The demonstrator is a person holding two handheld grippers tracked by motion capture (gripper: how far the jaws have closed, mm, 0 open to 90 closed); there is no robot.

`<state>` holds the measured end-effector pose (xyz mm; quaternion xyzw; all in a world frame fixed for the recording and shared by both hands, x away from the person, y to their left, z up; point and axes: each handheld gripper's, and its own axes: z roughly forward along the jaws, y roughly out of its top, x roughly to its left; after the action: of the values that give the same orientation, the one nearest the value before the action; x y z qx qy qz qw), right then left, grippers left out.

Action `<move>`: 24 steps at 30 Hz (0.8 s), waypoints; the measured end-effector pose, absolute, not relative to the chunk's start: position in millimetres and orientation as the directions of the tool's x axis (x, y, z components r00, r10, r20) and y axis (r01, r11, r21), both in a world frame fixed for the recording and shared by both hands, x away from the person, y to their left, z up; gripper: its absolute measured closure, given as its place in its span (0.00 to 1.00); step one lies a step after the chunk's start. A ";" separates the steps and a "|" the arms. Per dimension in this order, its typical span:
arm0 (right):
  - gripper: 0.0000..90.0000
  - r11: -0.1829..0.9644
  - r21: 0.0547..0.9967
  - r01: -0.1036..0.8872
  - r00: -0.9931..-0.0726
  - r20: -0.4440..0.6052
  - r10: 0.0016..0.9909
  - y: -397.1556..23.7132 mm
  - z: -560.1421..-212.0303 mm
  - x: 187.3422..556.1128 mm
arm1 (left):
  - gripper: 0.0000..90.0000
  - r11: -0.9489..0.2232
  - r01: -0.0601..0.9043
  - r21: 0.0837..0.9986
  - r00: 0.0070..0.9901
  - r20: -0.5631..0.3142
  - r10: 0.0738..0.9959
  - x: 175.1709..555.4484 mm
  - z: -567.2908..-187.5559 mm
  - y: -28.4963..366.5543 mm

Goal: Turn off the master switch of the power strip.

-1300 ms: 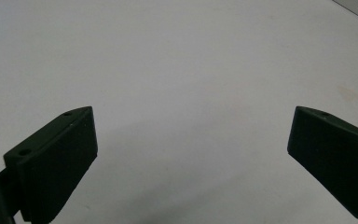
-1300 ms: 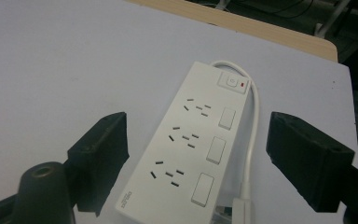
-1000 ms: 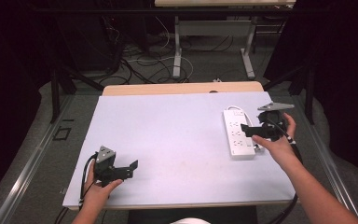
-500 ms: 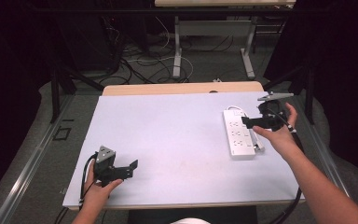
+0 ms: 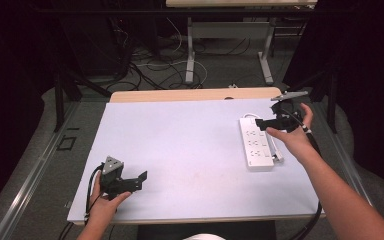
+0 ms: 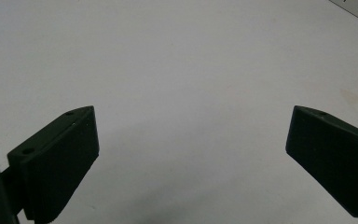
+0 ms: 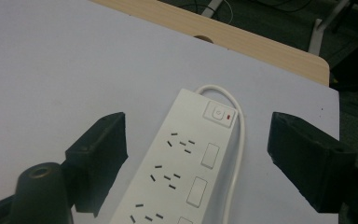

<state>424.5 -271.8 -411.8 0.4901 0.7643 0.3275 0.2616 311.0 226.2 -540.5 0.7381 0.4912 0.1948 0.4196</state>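
1. Lifted and drawn toward 1 o'clock since before, my right hand-held gripper [image 5: 263, 123] hovers released over the power strip [image 5: 256, 143].
2. Power strip lies at the counter's [image 5: 190, 150] 3 o'clock.
3. Closing crooked could shove it.

Power strip [image 7: 186, 172] cut off (bottom edge).

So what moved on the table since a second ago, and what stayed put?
The right gripper moved: it drew back from over the white power strip toward the far right edge of the table and rose a little. Its jaws are open and hold nothing. The power strip lies where it was. The left gripper stayed near the front left corner, open and empty.
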 end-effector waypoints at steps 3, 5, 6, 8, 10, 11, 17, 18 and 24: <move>0.24 0.281 0.764 0.581 -0.368 -0.061 0.928 -271.3 -412.2 433.3 | 0.03 -0.166 0.562 0.810 0.441 -0.124 0.889 311.2 -540.6 226.4; 0.24 0.276 0.766 0.581 -0.365 -0.059 0.929 -271.0 -412.9 437.3 | 0.03 -0.169 0.563 0.809 0.443 -0.122 0.888 311.5 -540.7 226.6; 0.25 0.274 0.765 0.583 -0.365 -0.055 0.930 -270.8 -413.2 439.1 | 0.03 -0.169 0.563 0.809 0.443 -0.122 0.888 311.5 -540.7 226.6; 0.25 0.275 0.766 0.581 -0.366 -0.057 0.929 -270.5 -413.8 441.2 | 0.03 -0.169 0.565 0.808 0.443 -0.124 0.888 311.4 -540.8 226.6; 0.25 0.264 0.766 0.586 -0.362 -0.044 0.931 -269.7 -414.7 446.7 | 0.03 -0.169 0.563 0.809 0.443 -0.122 0.888 311.5 -540.7 226.6; 0.26 0.263 0.766 0.586 -0.363 -0.042 0.931 -270.1 -414.9 448.7 | 0.03 -0.169 0.563 0.809 0.443 -0.123 0.888 311.5 -540.7 226.6; 0.27 0.253 0.760 0.599 -0.361 -0.026 0.932 -268.7 -420.6 460.2 | 0.03 -0.164 0.559 0.813 0.440 -0.123 0.890 311.7 -541.5 226.7; 0.27 0.253 0.759 0.600 -0.357 -0.030 0.934 -268.7 -421.4 461.9 | 0.03 -0.164 0.559 0.813 0.440 -0.123 0.890 311.7 -541.5 226.7; 0.31 0.237 0.757 0.609 -0.348 -0.014 0.937 -268.3 -426.3 472.3 | 0.03 -0.170 0.565 0.808 0.444 -0.124 0.887 311.6 -541.0 227.5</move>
<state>472.3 -268.3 -426.3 0.5167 0.7481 0.3382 0.2428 311.6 227.5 -541.0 0.7400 0.4905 0.1933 0.4176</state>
